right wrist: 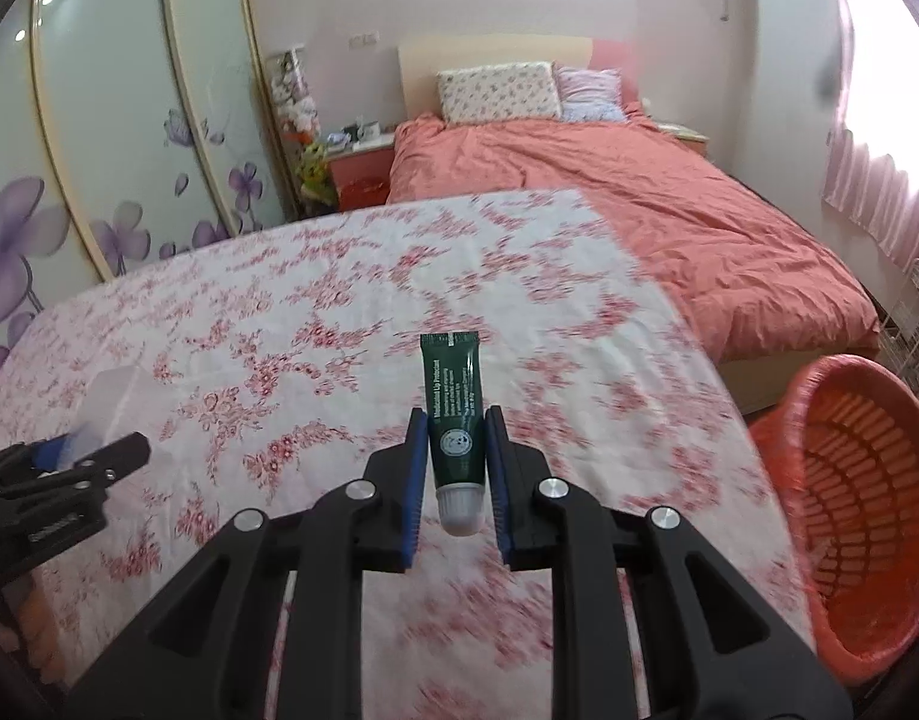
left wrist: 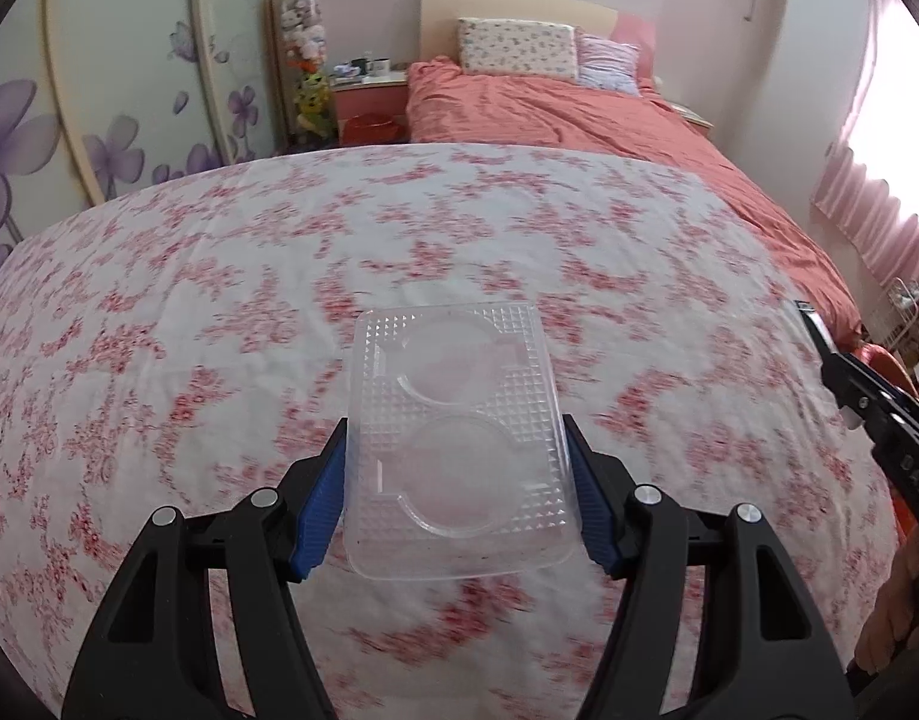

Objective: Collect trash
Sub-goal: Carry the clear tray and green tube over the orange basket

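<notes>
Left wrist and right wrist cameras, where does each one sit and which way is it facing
Left wrist: on the left gripper, looking down over the floral cloth toward the bed; its fingers clamp a clear plastic tray.
Right wrist: on the right gripper, same direction; it grips a green tube, red basket at right.
Shared: cloth, bed, each other's gripper.

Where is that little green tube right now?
In the right wrist view the green tube is clamped between the right gripper fingers, white cap toward the camera, above the flowered cloth, with the red basket at right.
</notes>
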